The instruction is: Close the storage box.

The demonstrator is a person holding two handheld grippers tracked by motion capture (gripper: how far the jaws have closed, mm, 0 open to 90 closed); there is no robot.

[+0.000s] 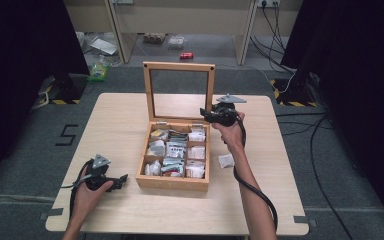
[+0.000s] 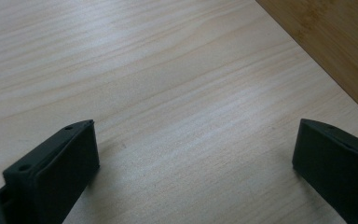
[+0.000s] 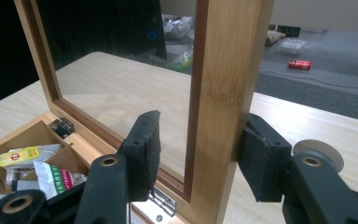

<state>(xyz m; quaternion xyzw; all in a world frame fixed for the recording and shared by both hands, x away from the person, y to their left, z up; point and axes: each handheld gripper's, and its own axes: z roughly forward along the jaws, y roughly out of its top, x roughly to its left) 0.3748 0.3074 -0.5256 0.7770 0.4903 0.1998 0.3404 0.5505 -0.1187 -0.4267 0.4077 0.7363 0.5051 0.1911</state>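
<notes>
A wooden tea box [image 1: 172, 182] stands mid-table, its compartments holding several tea bags [image 1: 175, 150]. Its glass-paned lid [image 1: 180, 66] is raised upright. My right gripper [image 1: 205, 114] straddles the right post of the lid frame [image 3: 228, 70]. One pad [image 3: 261, 158] rests against the post's outer edge, while the other pad [image 3: 144, 144] stands a little off the wood in front of the glass, so my right gripper [image 3: 203, 135] is open. My left gripper [image 1: 117, 180] lies low on the table left of the box. In its own view my left gripper [image 2: 196, 130] is open over bare wood.
A small white packet [image 1: 225, 160] lies on the table [image 1: 120, 125] right of the box. The box's side wall [image 2: 335, 42] lies ahead of my left gripper. A red can [image 1: 186, 55] and clutter sit on the floor beyond the table. Black curtains flank both sides.
</notes>
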